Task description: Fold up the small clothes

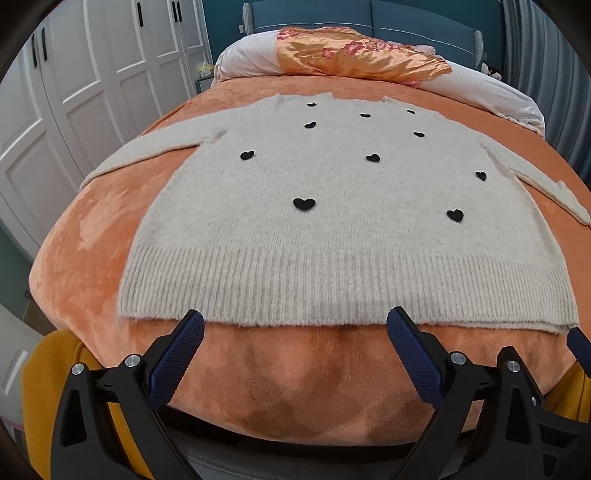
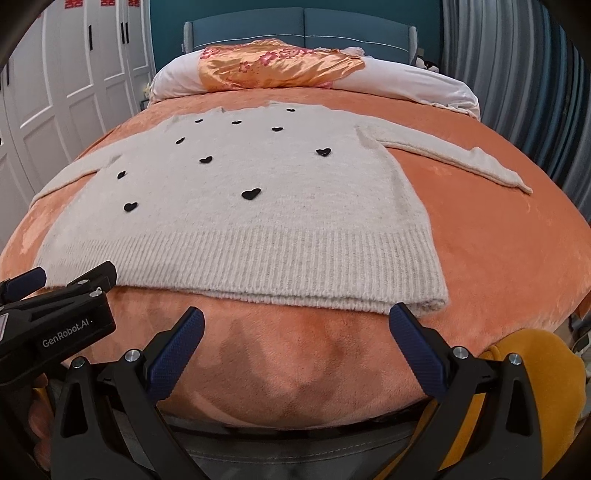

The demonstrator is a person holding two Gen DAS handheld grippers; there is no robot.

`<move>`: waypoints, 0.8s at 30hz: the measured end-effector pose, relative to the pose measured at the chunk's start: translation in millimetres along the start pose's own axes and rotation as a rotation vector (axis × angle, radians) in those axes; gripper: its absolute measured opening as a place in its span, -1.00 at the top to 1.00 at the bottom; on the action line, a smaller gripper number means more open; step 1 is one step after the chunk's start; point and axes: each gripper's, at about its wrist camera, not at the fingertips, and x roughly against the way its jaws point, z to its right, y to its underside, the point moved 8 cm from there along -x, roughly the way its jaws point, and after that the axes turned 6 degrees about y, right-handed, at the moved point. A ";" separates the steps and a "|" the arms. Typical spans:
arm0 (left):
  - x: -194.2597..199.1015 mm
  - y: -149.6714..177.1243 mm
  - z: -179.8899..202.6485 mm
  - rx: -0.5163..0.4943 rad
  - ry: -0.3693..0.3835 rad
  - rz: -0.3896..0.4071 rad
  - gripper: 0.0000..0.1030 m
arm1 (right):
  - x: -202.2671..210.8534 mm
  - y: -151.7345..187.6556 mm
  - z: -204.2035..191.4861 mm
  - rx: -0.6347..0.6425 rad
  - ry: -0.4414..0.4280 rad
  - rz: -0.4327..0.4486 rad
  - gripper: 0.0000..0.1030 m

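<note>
A cream knitted sweater (image 1: 332,221) with several black hearts lies flat, front up, on an orange blanket (image 1: 92,229), sleeves spread to both sides. It also shows in the right wrist view (image 2: 258,221). My left gripper (image 1: 295,321) is open and empty, its fingertips just short of the ribbed hem. My right gripper (image 2: 297,317) is open and empty, near the hem's right corner. The left gripper's body also shows in the right wrist view (image 2: 55,317) at the left edge.
The bed carries a white pillow (image 1: 243,59) and an orange floral satin cloth (image 1: 351,51) at the far end by a blue headboard (image 2: 295,26). White wardrobe doors (image 1: 92,74) stand to the left. Yellow fabric (image 2: 535,369) hangs below the bed's near edge.
</note>
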 end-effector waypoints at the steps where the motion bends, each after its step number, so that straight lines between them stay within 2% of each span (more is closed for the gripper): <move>1: -0.3 1.1 -0.2 0.000 0.003 0.000 -0.88 | -0.8 1.5 0.2 -0.011 -0.009 -0.013 -0.90; 24: -1.4 6.8 -3.3 -0.008 0.006 0.008 -0.88 | -1.7 1.6 5.0 -0.018 0.017 -0.017 -0.90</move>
